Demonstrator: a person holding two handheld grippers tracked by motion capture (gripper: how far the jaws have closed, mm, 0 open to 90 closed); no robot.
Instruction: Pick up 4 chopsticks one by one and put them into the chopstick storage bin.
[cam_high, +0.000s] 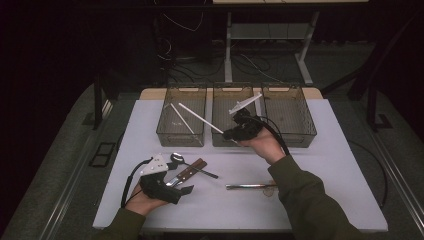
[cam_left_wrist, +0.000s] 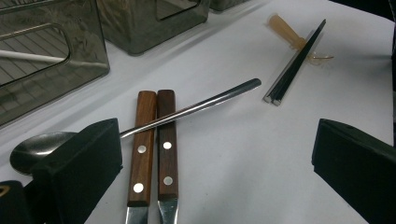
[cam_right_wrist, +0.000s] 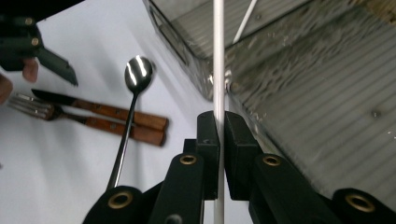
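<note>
White chopstick (cam_right_wrist: 218, 56) in right gripper (cam_right_wrist: 221, 122), another in left basket (cam_high: 181, 116)

A spoon (cam_high: 176, 158) lay across the wooden handles of a knife (cam_high: 186, 174) and a fork (cam_right_wrist: 32, 106) on the white counter (cam_high: 320, 165). Well apart from them, a pair of dark chopsticks (cam_high: 247, 186) rested near a small amber piece (cam_left_wrist: 286, 29). Three smoky clear bins (cam_high: 289, 112) stood side by side along the far edge.
</note>
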